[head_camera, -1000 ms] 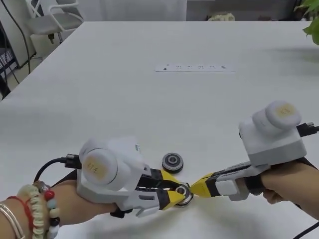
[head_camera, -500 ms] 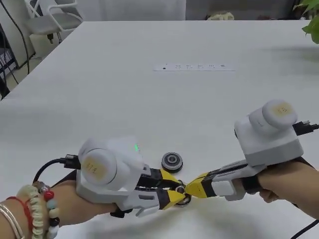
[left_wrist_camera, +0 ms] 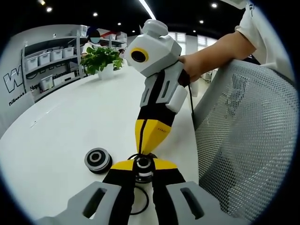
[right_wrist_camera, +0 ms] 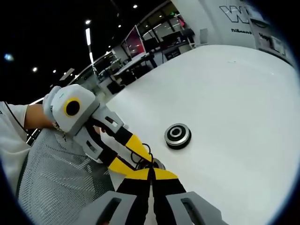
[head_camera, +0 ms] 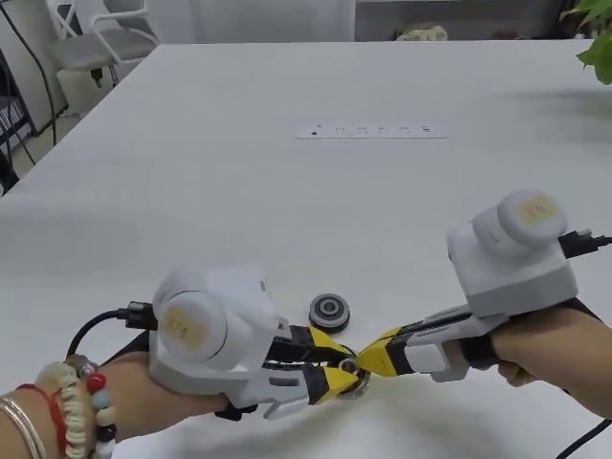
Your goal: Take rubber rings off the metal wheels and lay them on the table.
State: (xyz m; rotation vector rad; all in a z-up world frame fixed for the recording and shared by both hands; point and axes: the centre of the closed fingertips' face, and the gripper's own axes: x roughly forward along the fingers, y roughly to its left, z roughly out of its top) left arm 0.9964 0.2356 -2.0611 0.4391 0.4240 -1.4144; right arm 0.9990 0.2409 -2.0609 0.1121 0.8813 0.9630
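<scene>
Left hand-held gripper [head_camera: 339, 367] is clamped down on a small metal wheel [left_wrist_camera: 144, 168], yellow jaws snug on either side of it, held low just over the bench [head_camera: 287, 191]. The right hand-held gripper [head_camera: 373, 360] comes in from the other side with its jaws pressed together, tips right up against that same wheel. In the left gripper view you can see a thin black rubber ring [left_wrist_camera: 147, 202] looping loose off the wheel, down between the left jaws. A second wheel [head_camera: 329, 311] sits flat on the bench just beyond the two grippers, with its ring on.

Compared with a second ago, the right hand-held gripper has nudged in a bit closer, so less of the held wheel shows from the head view. The loose wheel hasn't budged.

Can't really tell whether the ring is actually nipped between the right tips or just lying next to them; it's too thin there. From the head view the held wheel is mostly buried behind yellow jaw tips.
</scene>
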